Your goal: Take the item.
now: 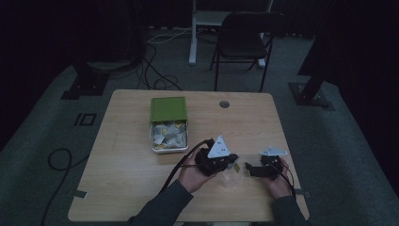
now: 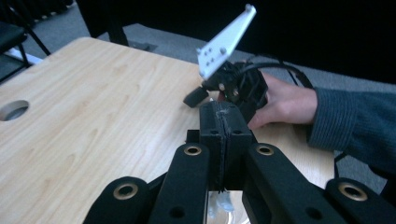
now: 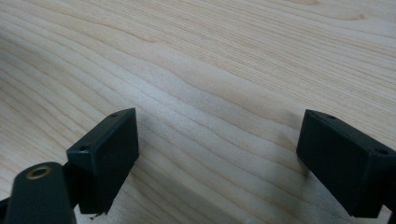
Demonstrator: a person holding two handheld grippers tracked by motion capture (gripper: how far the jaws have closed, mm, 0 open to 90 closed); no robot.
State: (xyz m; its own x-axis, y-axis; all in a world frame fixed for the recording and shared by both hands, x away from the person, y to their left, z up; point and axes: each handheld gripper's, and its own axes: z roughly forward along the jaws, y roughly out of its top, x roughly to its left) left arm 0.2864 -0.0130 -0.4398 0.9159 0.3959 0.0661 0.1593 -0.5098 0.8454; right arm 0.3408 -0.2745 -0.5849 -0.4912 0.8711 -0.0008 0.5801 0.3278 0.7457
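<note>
While left tongs (image 2: 224, 126) meet (right tongs (image 3: 215, 154) agape), nothing legible.

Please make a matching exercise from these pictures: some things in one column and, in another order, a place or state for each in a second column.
Things:
1. left tool
2. right tool
3. green tin
4. black chair

Places or states:
A. on the floor beyond the table
B. jaws pressed together
C. open, full of small packets
D. jaws wide apart above bare wood

Pairs: 1-B, 2-D, 3-C, 4-A
</note>
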